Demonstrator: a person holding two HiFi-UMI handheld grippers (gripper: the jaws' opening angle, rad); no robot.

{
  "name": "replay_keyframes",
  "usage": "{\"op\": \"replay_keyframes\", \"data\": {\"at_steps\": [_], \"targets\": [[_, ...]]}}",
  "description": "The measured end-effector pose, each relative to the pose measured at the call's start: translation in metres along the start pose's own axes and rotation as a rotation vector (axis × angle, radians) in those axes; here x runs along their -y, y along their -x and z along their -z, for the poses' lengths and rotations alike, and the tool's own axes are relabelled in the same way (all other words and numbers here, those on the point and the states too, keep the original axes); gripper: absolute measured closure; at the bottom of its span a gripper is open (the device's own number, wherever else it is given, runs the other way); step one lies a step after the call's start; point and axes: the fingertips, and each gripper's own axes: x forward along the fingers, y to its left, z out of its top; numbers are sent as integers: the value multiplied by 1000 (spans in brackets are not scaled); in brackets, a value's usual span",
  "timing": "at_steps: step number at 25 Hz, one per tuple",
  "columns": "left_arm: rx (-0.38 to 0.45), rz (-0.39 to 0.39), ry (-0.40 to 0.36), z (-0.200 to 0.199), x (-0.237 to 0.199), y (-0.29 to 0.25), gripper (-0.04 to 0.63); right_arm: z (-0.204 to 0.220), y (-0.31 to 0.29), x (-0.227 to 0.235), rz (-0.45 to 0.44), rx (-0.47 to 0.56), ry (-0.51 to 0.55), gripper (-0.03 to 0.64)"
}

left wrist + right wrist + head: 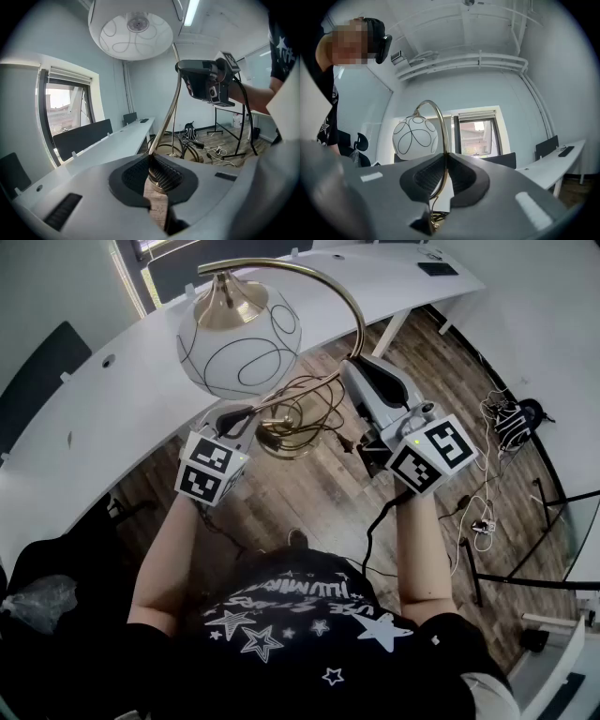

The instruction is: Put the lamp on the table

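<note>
A white-walled office is seen, with a long white table (112,390) curving beside a wooden floor (328,502). The lamp (239,341) — a white globe shade with black swirls, hung from an arched brass stem (349,294) — is held in the air over the floor, near the table's edge and not on it, with its cord (319,390) coiled just above the round base (281,442). The left gripper (152,169) is clamped on the stem just above the base, and the right gripper (445,168) is closed on the stem higher up — both sets of pads are pressed against the brass.
</note>
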Motion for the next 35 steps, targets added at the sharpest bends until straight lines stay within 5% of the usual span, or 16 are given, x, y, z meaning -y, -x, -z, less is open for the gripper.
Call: {"op": "replay_keyframes", "data": {"at_steps": [23, 35], "targets": [[-11, -4, 13, 3, -1, -27, 560, 13, 1, 30, 43, 6, -24, 584], [-17, -58, 38, -37, -9, -87, 560, -1, -7, 106, -15, 9, -51, 584]]}}
